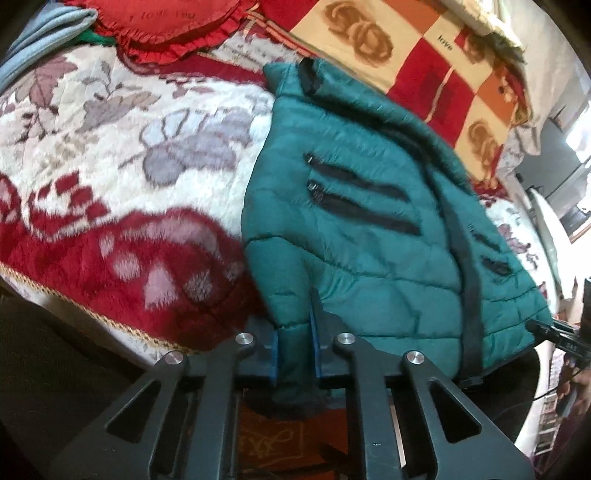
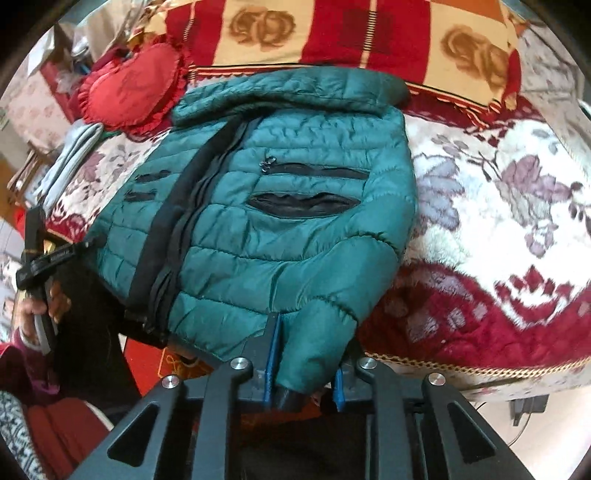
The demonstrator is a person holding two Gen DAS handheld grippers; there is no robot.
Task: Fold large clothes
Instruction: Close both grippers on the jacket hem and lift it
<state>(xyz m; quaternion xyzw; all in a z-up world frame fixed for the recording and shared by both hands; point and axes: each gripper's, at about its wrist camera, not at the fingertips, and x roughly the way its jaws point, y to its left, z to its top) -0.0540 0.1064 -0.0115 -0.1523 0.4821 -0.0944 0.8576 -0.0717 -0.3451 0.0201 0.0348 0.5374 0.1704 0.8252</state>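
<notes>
On the bed, in the left wrist view, a green puffer jacket (image 1: 369, 229) lies front-up on a plush floral blanket (image 1: 122, 155), with its hem toward the camera at the bed's near edge. The left gripper (image 1: 295, 347) is clamped on a fold of the jacket's hem, the green fabric pinched between its two blue-padded fingers (image 1: 274, 354). Two black zip pockets (image 1: 362, 199) run across the near panel, and the dark front zipper (image 1: 469, 266) runs down the jacket to the right of them. At the far right edge the other gripper (image 1: 554, 332) shows only in part. A red heart cushion (image 1: 162, 26) sits at the top left, and a checked red-and-cream blanket (image 1: 424, 62) lies behind the jacket.

In the right wrist view the same jacket (image 2: 288, 206) fills the middle, with its hood (image 2: 295, 88) folded at the far end near the checked blanket (image 2: 351, 33). The right gripper (image 2: 306, 365) grips the cuff end of a sleeve (image 2: 317, 332) (the sleeve bulges out between the blue pads, so the jaws are not fully together). At the left edge the left gripper (image 2: 55, 254) touches the jacket's hem. The heart cushion (image 2: 129, 88) lies to the jacket's upper left, and the floral blanket (image 2: 498, 206) spreads to the right.
</notes>
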